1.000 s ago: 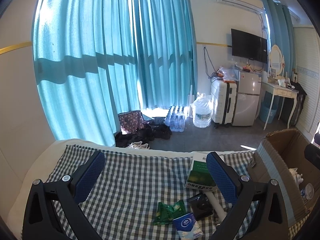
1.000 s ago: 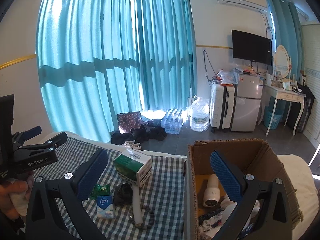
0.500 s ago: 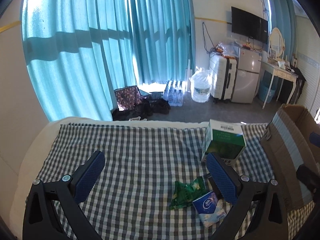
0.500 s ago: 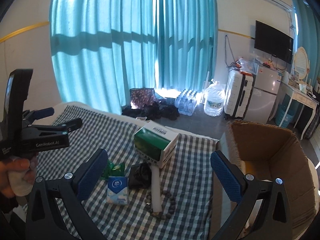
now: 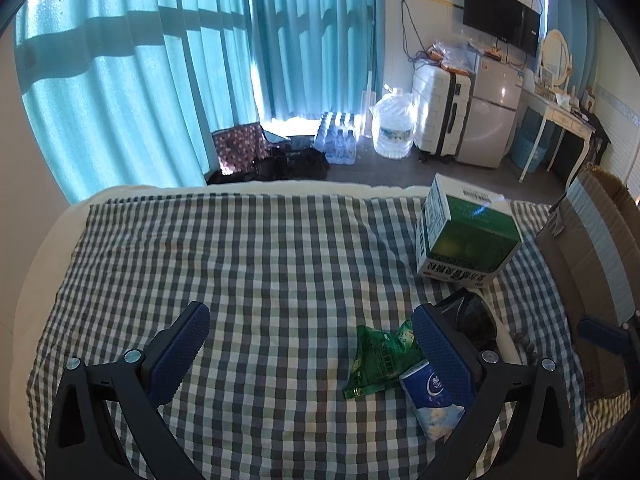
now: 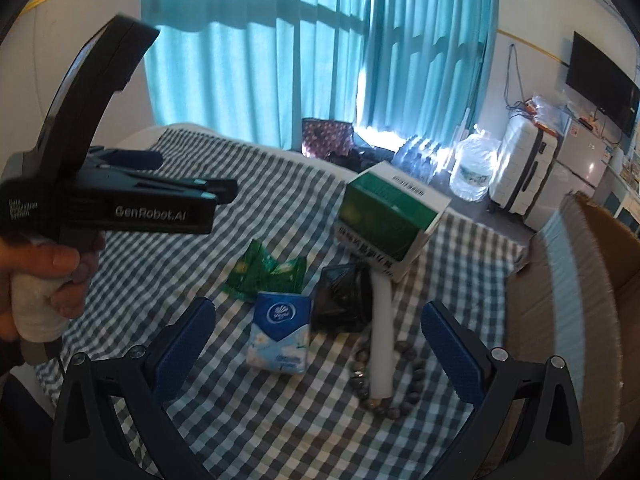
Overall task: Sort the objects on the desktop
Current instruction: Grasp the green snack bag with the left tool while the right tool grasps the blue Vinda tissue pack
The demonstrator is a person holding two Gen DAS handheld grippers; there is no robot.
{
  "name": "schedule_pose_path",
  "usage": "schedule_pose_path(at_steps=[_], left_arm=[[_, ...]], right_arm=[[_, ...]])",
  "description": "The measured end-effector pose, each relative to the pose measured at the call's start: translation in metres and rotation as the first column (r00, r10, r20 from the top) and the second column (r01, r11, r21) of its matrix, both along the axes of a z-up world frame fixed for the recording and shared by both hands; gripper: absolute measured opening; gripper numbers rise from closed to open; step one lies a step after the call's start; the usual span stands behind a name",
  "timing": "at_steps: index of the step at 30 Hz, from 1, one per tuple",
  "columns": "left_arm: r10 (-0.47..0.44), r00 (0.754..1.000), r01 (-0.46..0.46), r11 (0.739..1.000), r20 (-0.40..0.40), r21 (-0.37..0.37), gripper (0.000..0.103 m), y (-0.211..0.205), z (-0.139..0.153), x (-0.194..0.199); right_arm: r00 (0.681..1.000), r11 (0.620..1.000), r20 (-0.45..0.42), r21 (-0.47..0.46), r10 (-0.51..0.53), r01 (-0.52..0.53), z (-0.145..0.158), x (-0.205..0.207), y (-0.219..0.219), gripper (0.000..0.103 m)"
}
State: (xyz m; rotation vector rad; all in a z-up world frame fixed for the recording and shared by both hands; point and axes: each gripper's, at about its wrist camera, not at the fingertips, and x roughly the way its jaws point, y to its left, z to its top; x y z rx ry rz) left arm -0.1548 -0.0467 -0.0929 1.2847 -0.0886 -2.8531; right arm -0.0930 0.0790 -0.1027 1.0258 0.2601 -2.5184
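- On the checked cloth, far left: left gripper held in a hand, fingers pointing right; jaws spread, empty.
- Centre left: green packet, crumpled, touching the tissue pack just nearer.
- Centre: black pouch; white tube, long axis near-to-far, far end under the tilted green box, lying across a bead bracelet.
- Near: right gripper, jaws spread, empty.
- Right: cardboard box.
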Motion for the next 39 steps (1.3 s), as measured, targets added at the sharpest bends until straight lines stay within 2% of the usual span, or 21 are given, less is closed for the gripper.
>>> schedule_pose_path(at_steps=[5, 10, 17, 21, 28, 31, 33, 34, 39], left_arm=[[-0.006, 1.0, 0.007, 1.0, 0.029, -0.016, 0.103, 0.002, -0.013, -0.008], [-0.011, 0.997, 0.01, 1.0, 0.074, 0.007, 0.103, -0.001, -0.029, -0.017], [-0.013, 0.993, 0.009, 0.999, 0.121, 0.032, 0.103, -0.004, -0.046, -0.028], [-0.025, 0.989, 0.019, 0.999, 0.145, 0.047, 0.103, -0.001, -0.057, -0.034], [-0.069, 0.983, 0.057, 0.996, 0.171, 0.076, 0.103, 0.011, -0.073, -0.041], [-0.09, 0.977, 0.074, 0.993, 0.196, 0.087, 0.103, 0.018, -0.083, -0.043], [-0.094, 0.973, 0.076, 0.993, 0.211, 0.091, 0.103, 0.021, -0.089, -0.044], [-0.094, 0.972, 0.075, 0.993, 0.217, 0.092, 0.103, 0.022, -0.091, -0.045], [-0.088, 0.967, 0.055, 0.989, 0.238, 0.139, 0.103, 0.025, -0.102, -0.051]], right_arm=[[0.998, 0.999, 0.07, -0.036, 0.007, -0.004, -0.021, -0.007, -0.005, 0.103], [0.994, 0.999, 0.105, -0.043, 0.012, -0.008, -0.036, -0.014, -0.012, 0.103], [0.987, 1.0, 0.159, -0.021, 0.003, 0.001, -0.061, -0.026, -0.024, 0.101], [0.979, 1.0, 0.201, 0.008, -0.02, 0.019, -0.078, -0.033, -0.031, 0.093], [0.97, 0.997, 0.232, 0.043, -0.065, 0.057, -0.096, -0.041, -0.032, 0.093], [0.965, 0.996, 0.248, 0.039, -0.083, 0.075, -0.099, -0.044, -0.028, 0.082], [0.966, 0.995, 0.243, 0.047, -0.093, 0.084, -0.097, -0.046, -0.026, 0.059], [0.964, 0.995, 0.247, 0.049, -0.099, 0.089, -0.095, -0.047, -0.024, 0.056], [0.953, 0.995, 0.285, 0.021, -0.099, 0.097, -0.092, -0.049, -0.019, 0.055]])
